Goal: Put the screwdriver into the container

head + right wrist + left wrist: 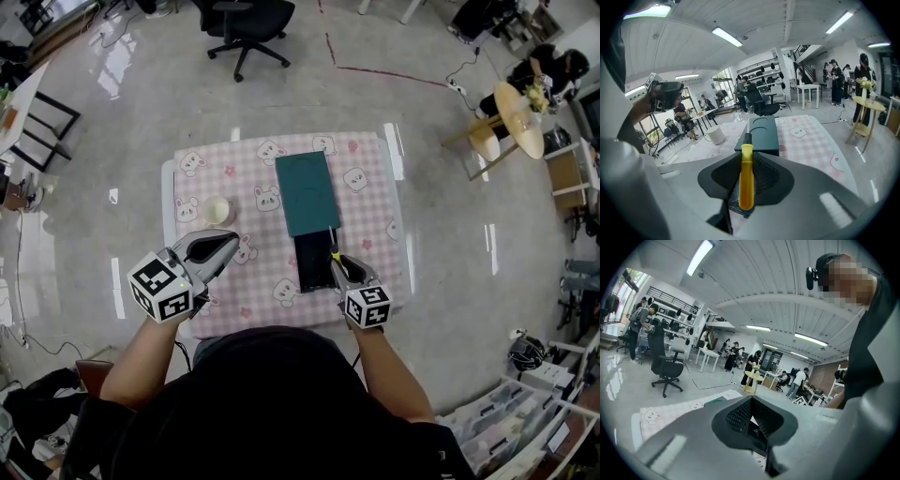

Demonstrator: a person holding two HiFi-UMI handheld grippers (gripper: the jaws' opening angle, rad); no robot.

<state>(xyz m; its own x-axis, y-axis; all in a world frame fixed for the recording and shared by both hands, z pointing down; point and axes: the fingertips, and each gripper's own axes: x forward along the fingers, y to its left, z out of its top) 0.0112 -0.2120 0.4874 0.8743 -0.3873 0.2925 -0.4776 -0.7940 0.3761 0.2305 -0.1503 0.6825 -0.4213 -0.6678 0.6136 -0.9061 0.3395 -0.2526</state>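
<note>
Checked tablecloth (367, 214) below: right tool (337, 262) grips yellow-handled, black-collared screwdriver (746, 180); left tool (223, 243) closed, empty.

Yellow-handled screwdriver (746, 178), pink-checked tablecloth (251, 175)

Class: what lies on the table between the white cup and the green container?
Only bare bear-print cloth separates the cup from the container; the head view shows it.
</note>
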